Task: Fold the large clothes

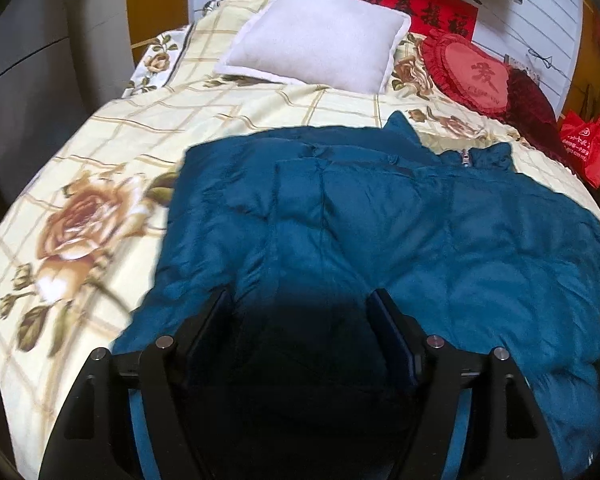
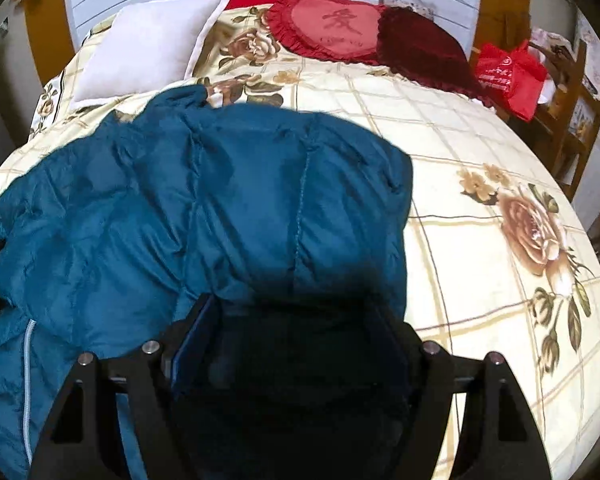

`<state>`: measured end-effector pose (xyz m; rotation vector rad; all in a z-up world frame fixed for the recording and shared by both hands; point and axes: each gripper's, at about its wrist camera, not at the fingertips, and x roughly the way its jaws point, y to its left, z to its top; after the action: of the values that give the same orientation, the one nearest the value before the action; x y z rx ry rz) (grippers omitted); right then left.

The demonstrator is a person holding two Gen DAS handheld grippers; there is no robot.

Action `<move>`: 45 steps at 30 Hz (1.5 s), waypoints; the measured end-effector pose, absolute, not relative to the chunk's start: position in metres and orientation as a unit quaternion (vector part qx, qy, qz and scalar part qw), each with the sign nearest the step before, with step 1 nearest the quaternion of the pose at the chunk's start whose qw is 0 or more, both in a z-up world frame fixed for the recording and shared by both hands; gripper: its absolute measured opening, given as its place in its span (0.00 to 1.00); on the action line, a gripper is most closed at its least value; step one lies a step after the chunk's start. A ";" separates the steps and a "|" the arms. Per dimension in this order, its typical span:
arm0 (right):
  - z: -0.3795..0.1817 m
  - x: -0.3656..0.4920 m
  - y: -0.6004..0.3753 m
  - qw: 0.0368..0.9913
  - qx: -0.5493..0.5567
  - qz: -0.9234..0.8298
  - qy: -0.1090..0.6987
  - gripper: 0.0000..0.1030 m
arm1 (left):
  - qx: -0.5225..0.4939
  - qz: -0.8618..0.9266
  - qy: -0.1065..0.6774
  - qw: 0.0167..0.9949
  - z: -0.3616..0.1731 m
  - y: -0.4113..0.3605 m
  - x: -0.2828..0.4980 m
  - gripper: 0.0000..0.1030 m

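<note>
On the bed [image 1: 112,128], your teal puffer jacket [image 1: 380,220] is soft, bulky, slippery; both tongs spread; pinch quilted hem seams.

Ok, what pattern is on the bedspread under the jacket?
Cream bedspread with a tan grid and large roses, clearest in the right wrist view.

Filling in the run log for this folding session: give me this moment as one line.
stage: folding under way | item: blue jacket on bed | left hand-held gripper: open above jacket | right hand-held gripper: open above jacket
</note>
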<state>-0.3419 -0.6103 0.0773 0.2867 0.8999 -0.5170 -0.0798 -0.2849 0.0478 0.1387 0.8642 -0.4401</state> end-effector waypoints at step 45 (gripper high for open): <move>0.076 -0.544 -0.461 0.852 0.134 -0.174 0.476 0.82 | 0.096 -0.211 0.420 0.877 0.054 -0.115 -0.277 0.79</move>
<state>-0.5440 -0.4609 0.0763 0.2811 1.0015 -0.3660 -0.2771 -0.1150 0.0540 0.1999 0.8768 -0.4405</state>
